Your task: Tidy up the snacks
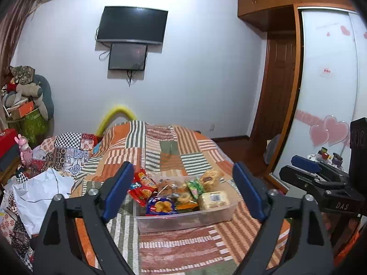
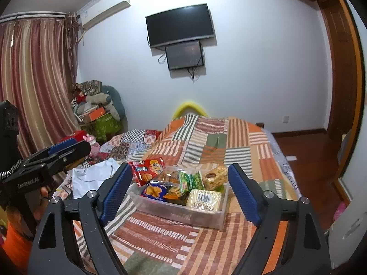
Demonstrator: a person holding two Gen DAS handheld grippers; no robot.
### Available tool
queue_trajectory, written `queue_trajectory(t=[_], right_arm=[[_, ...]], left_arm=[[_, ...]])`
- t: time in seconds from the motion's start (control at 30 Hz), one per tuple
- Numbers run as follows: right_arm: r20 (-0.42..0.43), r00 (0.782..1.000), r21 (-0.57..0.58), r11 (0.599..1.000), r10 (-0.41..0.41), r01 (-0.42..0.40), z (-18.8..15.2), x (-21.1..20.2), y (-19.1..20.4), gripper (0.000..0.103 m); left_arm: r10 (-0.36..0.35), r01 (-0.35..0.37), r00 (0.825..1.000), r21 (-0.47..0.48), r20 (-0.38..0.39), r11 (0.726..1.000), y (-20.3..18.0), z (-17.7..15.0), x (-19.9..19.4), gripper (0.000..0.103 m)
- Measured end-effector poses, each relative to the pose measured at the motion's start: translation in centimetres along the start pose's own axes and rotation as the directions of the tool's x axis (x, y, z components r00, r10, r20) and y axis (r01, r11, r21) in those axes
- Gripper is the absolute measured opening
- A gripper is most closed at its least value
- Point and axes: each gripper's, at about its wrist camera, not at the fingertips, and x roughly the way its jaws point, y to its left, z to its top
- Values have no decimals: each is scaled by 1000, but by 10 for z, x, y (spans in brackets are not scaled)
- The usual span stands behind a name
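Observation:
A clear plastic bin (image 1: 183, 222) (image 2: 183, 216) full of snacks sits on the patchwork bed. In it are a red cracker bag (image 1: 143, 186) (image 2: 149, 168), a blue biscuit pack (image 1: 161, 206) (image 2: 154, 191), green packets (image 1: 195, 188) (image 2: 191, 180), a yellow wrapped block (image 1: 214, 200) (image 2: 204, 198) and a rice cake (image 1: 209, 177) (image 2: 216, 176). My left gripper (image 1: 183, 192) is open and empty, held back from the bin. My right gripper (image 2: 179, 192) is open and empty, also short of the bin. The right gripper shows in the left wrist view (image 1: 307, 167), the left one in the right wrist view (image 2: 66, 149).
The striped bedspread (image 1: 174, 247) (image 2: 165, 233) covers the bed. A white plastic bag (image 1: 39, 194) (image 2: 91, 174) and quilts lie to the left. A pile of boxes and cushions (image 2: 98, 107) stands by the curtain. A wardrobe (image 1: 330, 91) and wooden floor (image 2: 302, 151) are to the right.

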Motion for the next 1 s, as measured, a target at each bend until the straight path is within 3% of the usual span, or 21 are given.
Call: queue_trajectory(t=[0.13, 0.27, 1.0], right_arm=[[32, 999, -5, 1000, -23, 24, 0, -16, 6, 93], [55, 997, -14, 999, -50, 51, -2, -26, 11, 102], [70, 995, -35, 996, -73, 76, -7, -32, 17, 103]], left_arm=[[8, -8, 1000, -2, 23, 1000, -11, -3, -15, 100], [3, -2, 1000, -27, 21, 1000, -13, -6, -22, 101], [48, -48, 999, -14, 17, 999, -20, -18, -25, 102]])
